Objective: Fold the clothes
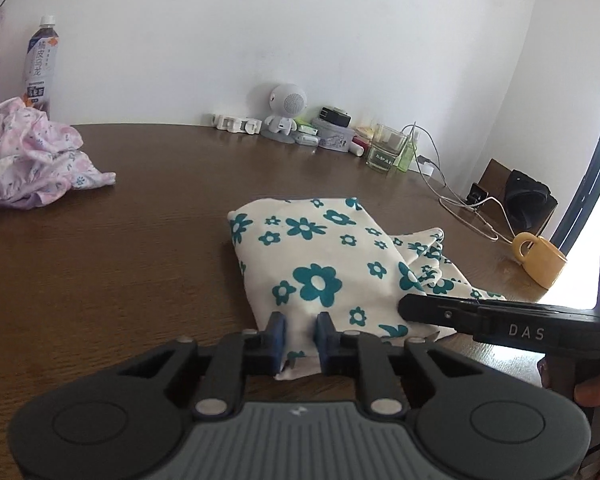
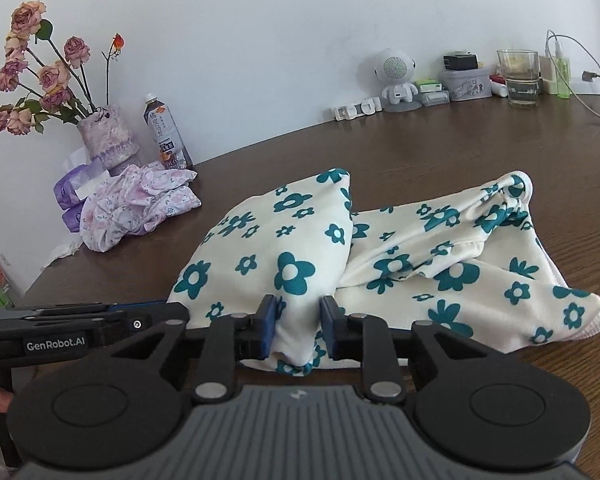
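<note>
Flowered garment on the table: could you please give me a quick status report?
Left gripper and right gripper: jaws clamped on near edge. Flowered garment partly folded, rumpled on table. Pink clothes pile well clear.

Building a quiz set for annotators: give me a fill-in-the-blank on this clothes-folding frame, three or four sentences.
1. The garment between both claws is white with ____ flowers.
2. The mug near the table's right edge is ____.
3. The vase holds dried ____.
4. The crumpled pink garment lies in front of a ____.

Missing words: teal; yellow; roses; bottle
</note>
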Demonstrator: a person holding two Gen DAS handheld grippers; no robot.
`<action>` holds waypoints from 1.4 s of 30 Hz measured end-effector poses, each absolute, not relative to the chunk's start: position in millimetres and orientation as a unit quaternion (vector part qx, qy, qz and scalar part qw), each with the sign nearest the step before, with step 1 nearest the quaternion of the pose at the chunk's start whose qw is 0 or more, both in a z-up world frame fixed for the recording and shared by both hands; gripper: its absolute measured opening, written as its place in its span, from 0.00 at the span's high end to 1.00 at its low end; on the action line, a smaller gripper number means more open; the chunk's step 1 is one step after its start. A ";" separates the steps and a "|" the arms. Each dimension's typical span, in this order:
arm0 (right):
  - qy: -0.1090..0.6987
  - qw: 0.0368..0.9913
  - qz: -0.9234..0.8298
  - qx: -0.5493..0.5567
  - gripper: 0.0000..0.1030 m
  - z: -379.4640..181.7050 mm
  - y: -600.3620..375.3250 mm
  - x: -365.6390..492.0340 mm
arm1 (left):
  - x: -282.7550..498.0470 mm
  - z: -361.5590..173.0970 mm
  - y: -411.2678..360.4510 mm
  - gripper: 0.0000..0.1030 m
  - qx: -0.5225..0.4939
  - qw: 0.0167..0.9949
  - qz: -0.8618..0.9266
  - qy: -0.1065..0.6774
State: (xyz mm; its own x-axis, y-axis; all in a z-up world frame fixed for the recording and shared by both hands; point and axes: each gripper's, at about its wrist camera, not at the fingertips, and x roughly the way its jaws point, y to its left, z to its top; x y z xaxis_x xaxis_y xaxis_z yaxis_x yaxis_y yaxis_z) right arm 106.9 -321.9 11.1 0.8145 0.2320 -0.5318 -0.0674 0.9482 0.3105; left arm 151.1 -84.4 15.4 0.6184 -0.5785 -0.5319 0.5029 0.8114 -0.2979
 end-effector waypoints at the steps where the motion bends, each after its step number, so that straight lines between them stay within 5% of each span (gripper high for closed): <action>1: 0.291 0.943 0.080 0.139 0.77 12.3 -321.6 106.0 | 150.1 17.2 -83.5 0.69 -0.063 0.900 -0.299 0.312; 4: 0.273 0.949 0.079 0.139 0.59 20.0 -323.3 106.3 | 152.7 24.8 -83.4 0.41 -0.075 0.909 -0.284 0.296; 8: 0.263 0.951 0.071 0.143 0.57 27.1 -327.6 122.3 | 172.7 24.4 -89.7 0.41 -0.086 0.909 -0.265 0.308; 11: 0.274 0.949 0.058 0.145 0.57 22.4 -328.2 135.8 | 184.6 17.8 -93.8 0.50 -0.086 0.907 -0.262 0.319; 13: 0.277 0.949 0.054 0.142 0.65 18.5 -326.9 139.5 | 188.8 11.0 -93.8 0.65 -0.096 0.898 -0.271 0.332; 19: 0.282 0.947 0.055 0.142 0.73 8.0 -323.6 142.0 | 188.7 4.6 -92.3 0.77 -0.115 0.892 -0.274 0.340; 24: 0.281 0.948 0.055 0.140 0.75 4.7 -321.7 141.3 | 185.2 6.0 -93.8 0.73 -0.110 0.899 -0.266 0.331; 28: 0.267 0.950 0.056 0.155 0.64 13.5 -328.4 136.8 | 191.0 19.9 -86.2 0.67 -0.122 0.905 -0.260 0.314; 32: 0.260 0.951 0.047 0.163 0.64 20.4 -332.8 146.3 | 206.1 18.8 -89.7 0.64 -0.137 0.900 -0.248 0.331; 42: 0.279 0.946 0.041 0.162 0.73 6.3 -329.0 160.4 | 211.9 1.4 -94.5 0.82 -0.156 0.889 -0.257 0.346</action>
State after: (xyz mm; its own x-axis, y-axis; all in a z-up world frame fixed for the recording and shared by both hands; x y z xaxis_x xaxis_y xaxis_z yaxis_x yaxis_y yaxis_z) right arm 160.4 -329.0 6.3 0.8413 0.1680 -0.5139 0.0129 0.9440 0.3298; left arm 211.9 -94.5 1.4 0.6287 -0.5650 -0.5344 0.3495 0.8191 -0.4549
